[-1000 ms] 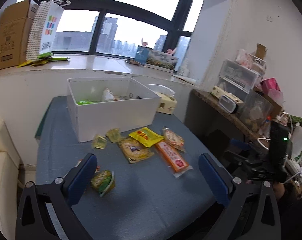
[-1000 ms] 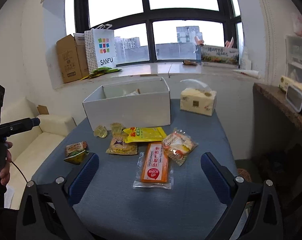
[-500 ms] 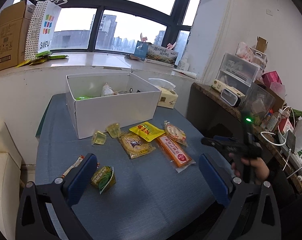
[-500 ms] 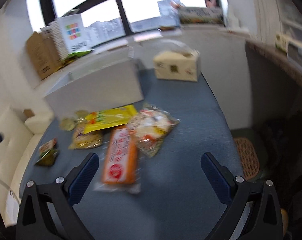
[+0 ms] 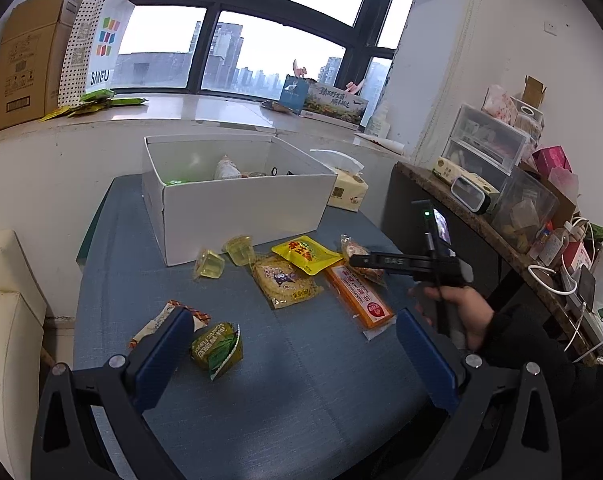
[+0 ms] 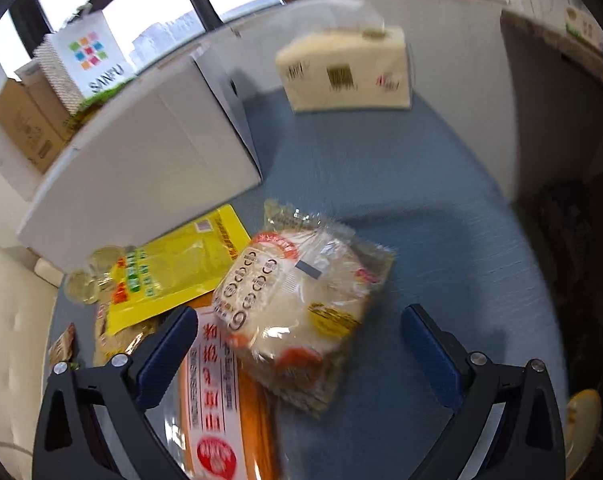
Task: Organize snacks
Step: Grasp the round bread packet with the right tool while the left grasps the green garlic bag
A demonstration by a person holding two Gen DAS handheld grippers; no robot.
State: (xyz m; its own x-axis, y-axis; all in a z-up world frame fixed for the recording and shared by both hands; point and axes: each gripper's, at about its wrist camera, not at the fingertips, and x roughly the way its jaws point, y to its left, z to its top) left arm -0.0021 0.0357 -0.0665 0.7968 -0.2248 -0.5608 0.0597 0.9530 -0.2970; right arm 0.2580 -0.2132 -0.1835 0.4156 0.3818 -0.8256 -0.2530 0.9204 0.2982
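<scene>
An open white box (image 5: 237, 204) (image 6: 141, 160) holding a few snacks stands on the blue table (image 5: 301, 380). In front of it lie two jelly cups (image 5: 221, 258), a tan packet (image 5: 285, 284), a yellow pouch (image 5: 305, 254) (image 6: 173, 264), an orange bar (image 5: 359, 294) (image 6: 221, 400), a clear bun bag (image 6: 297, 308) and a green pack (image 5: 217, 348). My left gripper (image 5: 293, 352) is open above the table's near side, the green pack by its left finger. My right gripper (image 6: 299, 348) is open, low over the bun bag; it also shows in the left wrist view (image 5: 405, 262).
A tissue box (image 5: 347, 192) (image 6: 345, 68) sits right of the white box. A striped wrapper (image 5: 165, 320) lies at the left. A dark side counter (image 5: 481, 232) with bins stands to the right, a cream sofa (image 5: 5, 320) to the left.
My right gripper has moved forward and down over the snacks, so the bun bag now lies between its fingers. The left gripper has stayed nearly still.
</scene>
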